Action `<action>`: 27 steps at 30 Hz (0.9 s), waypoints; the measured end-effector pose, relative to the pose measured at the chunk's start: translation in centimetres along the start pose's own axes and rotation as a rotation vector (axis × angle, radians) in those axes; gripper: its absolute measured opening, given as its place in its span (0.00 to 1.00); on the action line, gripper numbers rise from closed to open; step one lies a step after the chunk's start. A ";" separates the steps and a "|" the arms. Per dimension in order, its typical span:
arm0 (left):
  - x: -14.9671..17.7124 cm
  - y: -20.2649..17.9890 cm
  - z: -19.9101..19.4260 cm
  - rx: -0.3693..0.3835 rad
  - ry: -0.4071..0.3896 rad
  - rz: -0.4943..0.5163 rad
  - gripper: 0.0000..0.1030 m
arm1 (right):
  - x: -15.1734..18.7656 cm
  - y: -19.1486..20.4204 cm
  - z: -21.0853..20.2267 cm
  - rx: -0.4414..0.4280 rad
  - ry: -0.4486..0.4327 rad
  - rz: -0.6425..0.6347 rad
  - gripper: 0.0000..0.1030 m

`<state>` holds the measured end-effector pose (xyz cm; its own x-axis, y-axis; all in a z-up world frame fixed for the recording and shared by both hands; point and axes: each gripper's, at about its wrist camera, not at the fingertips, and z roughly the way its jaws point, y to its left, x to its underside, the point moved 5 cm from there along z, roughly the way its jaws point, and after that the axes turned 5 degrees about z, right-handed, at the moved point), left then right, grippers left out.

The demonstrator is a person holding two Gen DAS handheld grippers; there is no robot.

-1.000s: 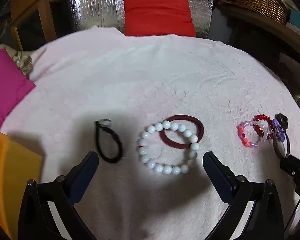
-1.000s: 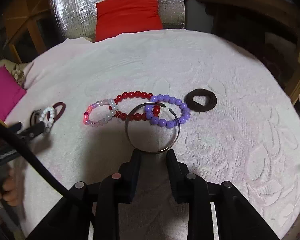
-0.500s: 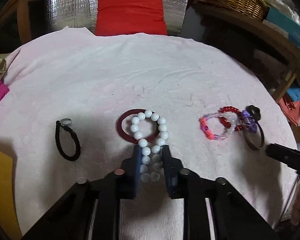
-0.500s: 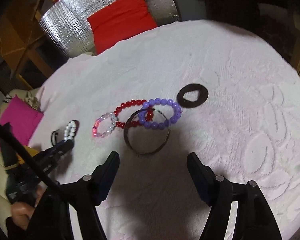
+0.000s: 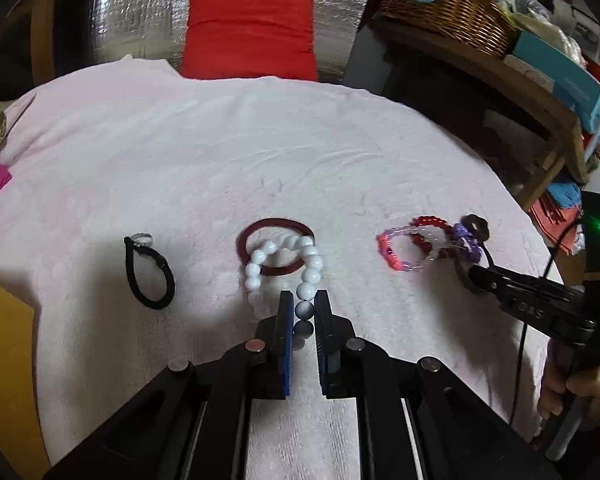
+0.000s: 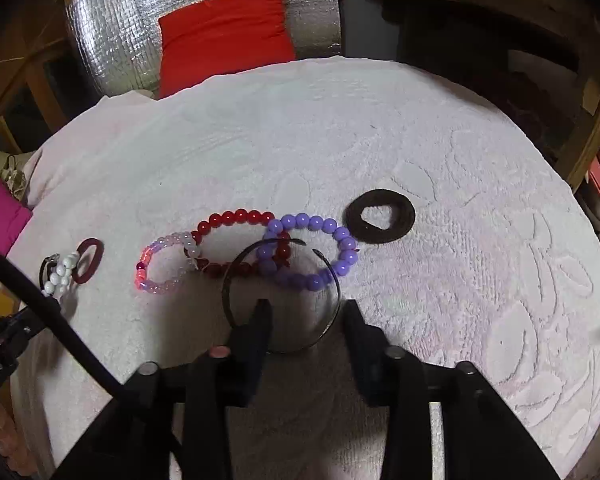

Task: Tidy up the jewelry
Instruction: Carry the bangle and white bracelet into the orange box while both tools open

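Left wrist: left gripper [image 5: 304, 305] fingers clamped on white bracelet [image 5: 300, 264]; its far end overlaps maroon ring [image 5: 277, 250] on counter [image 5: 220, 140]. Step: picking bracelet off ring. Next: lift clear, carry to free spot.

Right wrist: right gripper [image 6: 305, 312] fingers have just been closing, not yet pressing; cuff [image 6: 280, 300] between them, overlapping purple bracelet [image 6: 312, 252]. Next: close, lift.
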<state>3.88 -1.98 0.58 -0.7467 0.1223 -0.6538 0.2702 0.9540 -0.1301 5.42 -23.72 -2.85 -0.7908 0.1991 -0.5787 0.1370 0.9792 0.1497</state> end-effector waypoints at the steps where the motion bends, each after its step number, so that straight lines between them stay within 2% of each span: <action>1: 0.0 -0.1 -0.2 -0.001 -0.002 0.009 0.10 | -0.1 0.0 0.0 0.001 -0.004 -0.003 0.28; 4: 0.1 -0.3 -0.9 0.007 -0.008 0.019 0.10 | -0.1 -0.3 -0.1 -0.013 0.001 -0.002 0.20; 10: 0.2 -1.0 -2.5 0.028 -0.030 0.027 0.10 | -0.1 -2.1 -1.3 -0.106 0.017 0.021 0.12; 17: 0.2 -2.6 -4.3 0.063 -0.067 0.046 0.10 | -0.2 -3.3 -3.7 -0.200 -0.018 0.026 0.10; 22: 0.3 -3.2 -5.1 0.083 -0.082 0.057 0.10 | -0.4 -2.2 -5.6 -0.258 -0.067 -0.012 0.10; 25: 0.6 -3.1 -5.4 0.074 -0.085 0.063 0.10 | -0.1 -1.6 -6.4 -0.267 -0.080 -0.038 0.10; 27: 0.9 -3.1 -5.4 0.054 -0.079 0.085 0.10 | -0.4 -2.1 -6.4 -0.200 -0.086 -0.022 0.11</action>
<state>-0.89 -3.36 4.40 -0.6704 0.1779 -0.7204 0.3639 0.9249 -0.1103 1.66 -26.09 2.20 -0.7372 0.1884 -0.6489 -0.0079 0.9579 0.2871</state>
